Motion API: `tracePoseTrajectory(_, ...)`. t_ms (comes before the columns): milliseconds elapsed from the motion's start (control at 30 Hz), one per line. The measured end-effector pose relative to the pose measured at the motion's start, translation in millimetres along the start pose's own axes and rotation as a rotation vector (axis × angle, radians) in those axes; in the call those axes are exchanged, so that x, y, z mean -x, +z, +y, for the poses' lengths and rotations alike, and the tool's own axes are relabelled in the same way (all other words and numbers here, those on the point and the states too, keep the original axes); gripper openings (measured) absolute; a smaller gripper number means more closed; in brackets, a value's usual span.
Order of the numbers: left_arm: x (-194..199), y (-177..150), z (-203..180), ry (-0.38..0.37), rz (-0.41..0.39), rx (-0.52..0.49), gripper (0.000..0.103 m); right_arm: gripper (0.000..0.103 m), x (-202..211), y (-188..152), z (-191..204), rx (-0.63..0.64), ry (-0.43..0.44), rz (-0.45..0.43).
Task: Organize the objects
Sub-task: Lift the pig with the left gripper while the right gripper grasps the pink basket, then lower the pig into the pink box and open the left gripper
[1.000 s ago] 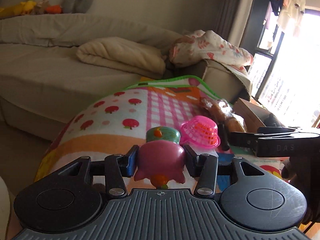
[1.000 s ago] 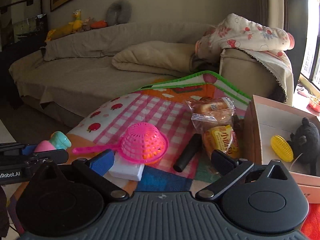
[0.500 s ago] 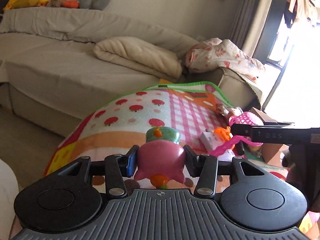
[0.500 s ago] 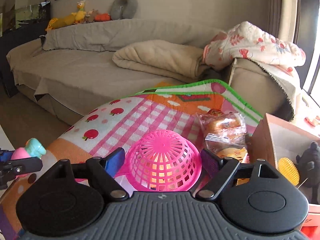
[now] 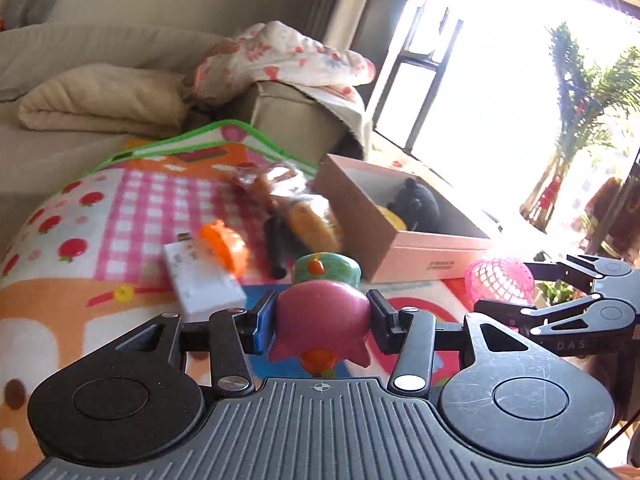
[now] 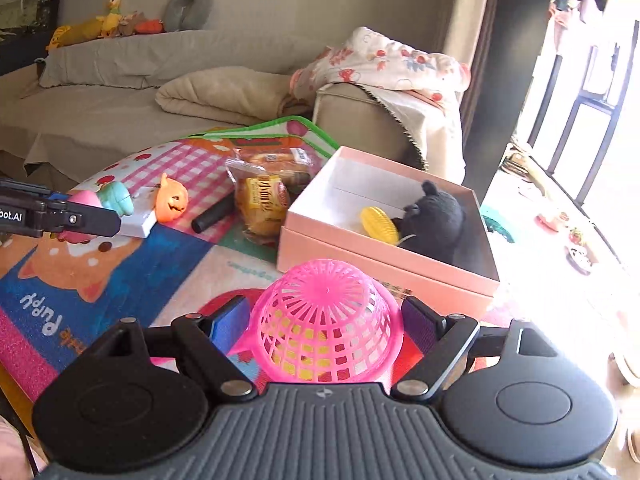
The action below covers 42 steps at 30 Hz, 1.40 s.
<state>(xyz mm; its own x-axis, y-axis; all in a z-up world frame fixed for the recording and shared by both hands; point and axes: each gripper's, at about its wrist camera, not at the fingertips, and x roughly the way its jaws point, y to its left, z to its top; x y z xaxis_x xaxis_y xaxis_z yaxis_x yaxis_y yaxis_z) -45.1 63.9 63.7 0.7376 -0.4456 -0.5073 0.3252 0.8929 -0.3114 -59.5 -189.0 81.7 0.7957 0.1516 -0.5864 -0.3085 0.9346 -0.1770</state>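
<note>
Clamping my left claw (image 5: 320,316) on the pink toy (image 5: 322,320), I grip the upturned pink basket (image 6: 326,328) in my right claw (image 6: 326,320); the pink box (image 6: 384,268) lies just ahead of both.

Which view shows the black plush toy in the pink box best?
The right wrist view: the plush toy sits unobstructed in the pink box, beside a yellow toy. In the left wrist view it is smaller, partly hidden by the box wall.
</note>
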Motion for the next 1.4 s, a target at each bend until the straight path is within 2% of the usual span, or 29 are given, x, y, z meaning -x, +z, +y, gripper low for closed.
tracePoseTrajectory(100,-32,25,-33,-0.053,0.014,-0.051,0.052,0.083,12,-13,-22,-0.038,-0.059,-0.048)
tracePoseTrajectory(267,-90,67,-82,-0.099,-0.015,-0.141,0.052,0.083,12,-22,-49,-0.135,-0.116,-0.104)
tracePoseTrajectory(400,-138,83,-102,-0.132,-0.012,-0.186,0.054,0.084,6,-21,-59,-0.163,-0.140,-0.143)
tracePoseTrajectory(433,-156,82,-106,-0.123,0.025,-0.221,0.054,0.084,5,-20,-61,-0.167,-0.144,-0.151)
tracePoseTrajectory(533,-196,73,-111,-0.001,0.132,-0.297,0.054,0.084,0,-19,-64,-0.180,-0.148,-0.163)
tracePoseTrajectory(567,-201,70,-110,0.016,0.145,-0.302,0.054,0.084,-2,-20,-66,-0.184,-0.149,-0.163)
tracePoseTrajectory(700,-198,64,-103,-0.005,0.135,-0.276,0.055,0.083,-10,-24,-72,-0.207,-0.157,-0.146)
tracePoseTrajectory(767,-193,63,-102,-0.010,0.130,-0.298,0.055,0.084,-16,-26,-74,-0.217,-0.157,-0.125)
tracePoseTrajectory(867,-193,60,-107,-0.017,0.165,-0.361,0.054,0.084,-20,-25,-73,-0.222,-0.166,-0.113)
tracePoseTrajectory(933,-191,63,-106,-0.015,0.158,-0.350,0.055,0.084,-20,-24,-71,-0.225,-0.169,-0.118)
tracePoseTrajectory(1067,-180,71,-97,-0.017,0.057,-0.279,0.055,0.083,-16,-25,-67,-0.226,-0.167,-0.132)
tracePoseTrajectory(1133,-178,68,-100,-0.020,0.064,-0.322,0.055,0.083,-20,-26,-67,-0.223,-0.168,-0.120)
tracePoseTrajectory(1233,-184,57,-111,-0.003,0.120,-0.446,0.055,0.084,-25,-28,-68,-0.226,-0.175,-0.100)
tracePoseTrajectory(1300,-183,53,-114,0.011,0.084,-0.476,0.055,0.084,-27,-29,-68,-0.234,-0.175,-0.095)
tracePoseTrajectory(1400,-180,55,-107,-0.013,0.058,-0.402,0.056,0.084,-28,-30,-67,-0.235,-0.179,-0.095)
